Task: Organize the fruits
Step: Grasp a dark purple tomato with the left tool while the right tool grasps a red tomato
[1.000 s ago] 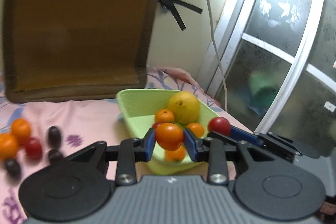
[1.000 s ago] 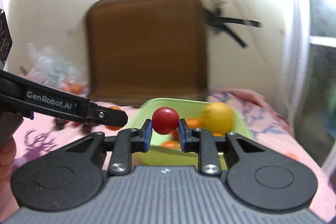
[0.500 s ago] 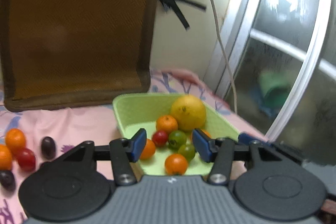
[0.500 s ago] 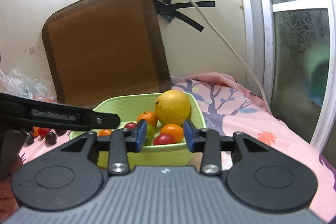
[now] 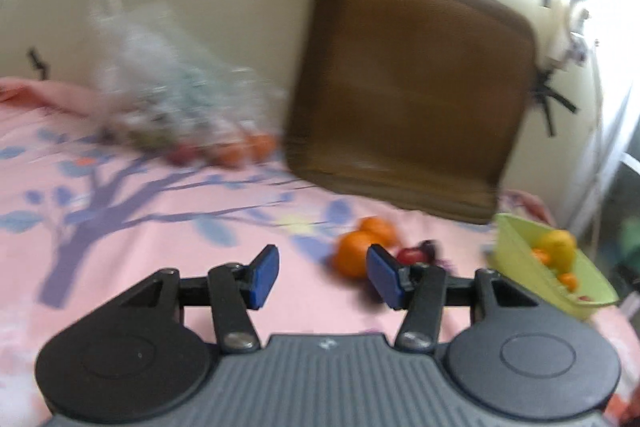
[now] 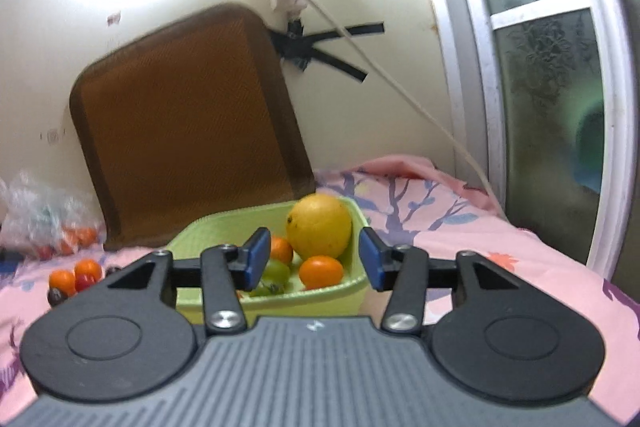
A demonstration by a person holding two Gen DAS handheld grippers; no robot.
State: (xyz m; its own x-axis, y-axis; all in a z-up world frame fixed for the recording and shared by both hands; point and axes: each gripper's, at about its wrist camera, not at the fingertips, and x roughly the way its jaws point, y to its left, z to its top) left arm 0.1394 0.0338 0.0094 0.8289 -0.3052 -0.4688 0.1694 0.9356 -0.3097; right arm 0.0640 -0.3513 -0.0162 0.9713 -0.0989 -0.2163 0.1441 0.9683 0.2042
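A light green basket (image 6: 224,225) holds a big yellow citrus (image 6: 319,225), small oranges (image 6: 321,271) and green fruits (image 6: 276,270). It also shows at the right of the left wrist view (image 5: 516,239). My right gripper (image 6: 310,258) is open and empty just in front of the basket. My left gripper (image 5: 322,275) is open and empty above the pink sheet. Two loose oranges (image 5: 352,259), a red fruit (image 5: 409,255) and dark fruits lie just beyond its right finger. The same group shows left in the right wrist view (image 6: 74,277).
A brown cushion (image 6: 188,131) leans on the wall behind the basket. A clear plastic bag (image 5: 160,83) with more fruit (image 5: 240,151) lies at the back left. A cable (image 6: 400,91) hangs from a socket. A window frame (image 6: 540,67) stands at the right.
Both grippers dropped their fruit into the basket and opened. My left gripper has swung left toward the loose fruits. My right gripper has opened wider and stays by the basket.
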